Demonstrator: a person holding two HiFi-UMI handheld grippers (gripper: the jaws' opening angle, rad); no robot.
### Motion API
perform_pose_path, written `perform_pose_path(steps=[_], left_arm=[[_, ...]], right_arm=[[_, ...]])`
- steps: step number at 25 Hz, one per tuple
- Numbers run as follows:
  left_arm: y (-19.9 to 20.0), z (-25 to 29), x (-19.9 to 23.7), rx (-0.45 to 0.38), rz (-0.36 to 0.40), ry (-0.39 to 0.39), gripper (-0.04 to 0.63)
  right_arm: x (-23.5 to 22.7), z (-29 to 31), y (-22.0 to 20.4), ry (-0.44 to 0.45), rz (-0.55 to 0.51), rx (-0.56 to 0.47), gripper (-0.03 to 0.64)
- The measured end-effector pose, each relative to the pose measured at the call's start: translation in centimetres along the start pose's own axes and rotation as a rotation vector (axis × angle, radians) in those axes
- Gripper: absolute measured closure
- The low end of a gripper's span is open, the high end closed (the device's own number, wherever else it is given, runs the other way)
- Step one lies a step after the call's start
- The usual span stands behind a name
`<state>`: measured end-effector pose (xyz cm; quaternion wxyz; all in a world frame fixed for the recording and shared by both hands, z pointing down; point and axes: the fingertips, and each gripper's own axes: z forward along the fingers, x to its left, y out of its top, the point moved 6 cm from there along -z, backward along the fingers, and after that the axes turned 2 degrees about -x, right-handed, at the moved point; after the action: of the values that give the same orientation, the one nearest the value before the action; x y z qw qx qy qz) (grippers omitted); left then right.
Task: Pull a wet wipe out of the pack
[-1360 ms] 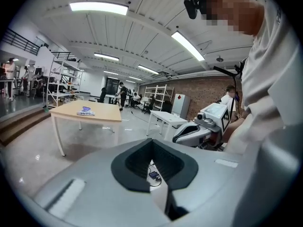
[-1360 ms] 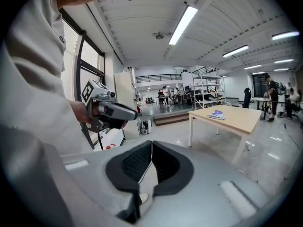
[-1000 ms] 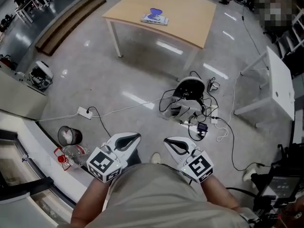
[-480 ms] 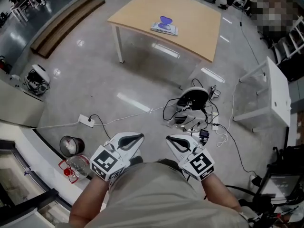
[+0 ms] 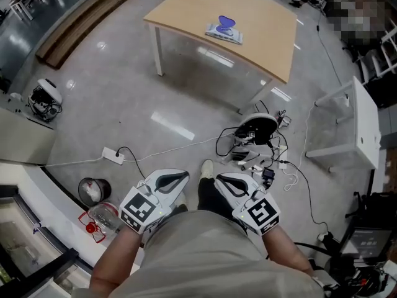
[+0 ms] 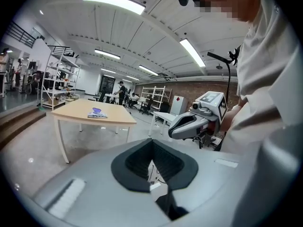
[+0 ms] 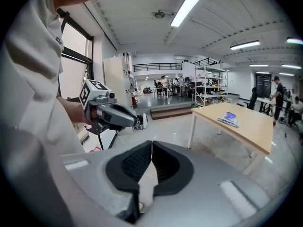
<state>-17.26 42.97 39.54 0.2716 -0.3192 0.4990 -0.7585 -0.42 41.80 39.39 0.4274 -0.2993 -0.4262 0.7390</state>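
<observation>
Two empties: left gripper (image 5: 178,177) and right gripper (image 5: 221,182) are hanging with fingers clenched, well apart from the wipe pack (image 5: 224,31) by the counter's (image 5: 186,11) far edge. Floor cables (image 5: 248,143) lying between are risking a trip on approach.

wipe pack (image 5: 224,30) too small for detail

The floor (image 5: 124,92) is glossy, the tabletop (image 5: 254,8) matt wood, the wipe pack (image 5: 224,31) plastic.
</observation>
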Motion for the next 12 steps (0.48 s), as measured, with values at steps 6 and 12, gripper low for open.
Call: perform_pose_path(steps=[6,12], left_arm=[[2.7,4.8,4.8,0.009,0.025,0.023,0.591],[7.6,11.7,10.3,0.031,0.063,0.051,0.591]], right_arm=[[-7.2,2.6,1.2,0.015,-0.001,-0.022,0.612],[-17.6,5.0,4.0,0.037,-0.034,-0.081,0.612]])
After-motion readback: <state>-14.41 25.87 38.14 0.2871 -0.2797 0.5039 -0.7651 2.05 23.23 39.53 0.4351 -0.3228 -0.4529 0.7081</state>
